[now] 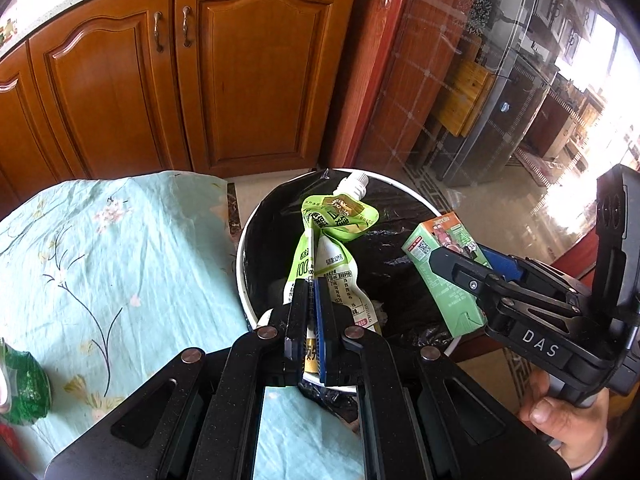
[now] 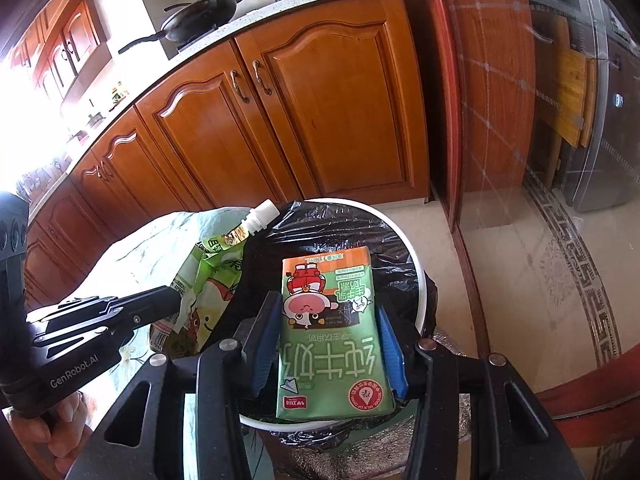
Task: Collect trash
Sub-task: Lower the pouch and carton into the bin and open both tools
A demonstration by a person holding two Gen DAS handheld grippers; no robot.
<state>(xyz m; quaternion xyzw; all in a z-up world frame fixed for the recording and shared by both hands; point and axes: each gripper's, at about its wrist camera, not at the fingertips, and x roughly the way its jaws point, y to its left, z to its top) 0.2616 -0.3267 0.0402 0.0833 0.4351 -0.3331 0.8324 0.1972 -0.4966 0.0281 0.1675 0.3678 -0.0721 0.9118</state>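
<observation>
From the left wrist, the left gripper (image 1: 311,312) is pinching a green pouch (image 1: 334,240) between nearly closed fingers, holding it over the black-lined bin (image 1: 256,216) beside the cloth-covered table (image 1: 100,248), while the right gripper (image 1: 444,264) is gripping a carton (image 1: 444,276) above the bin's right side. From the right wrist, the right gripper (image 2: 326,344) is clamping the carton (image 2: 332,344) with its blue pads (image 2: 266,336) pressing both sides, over the bin (image 2: 416,280), and the left gripper (image 2: 176,300) is holding the pouch (image 2: 216,276) over the bin's left edge.
</observation>
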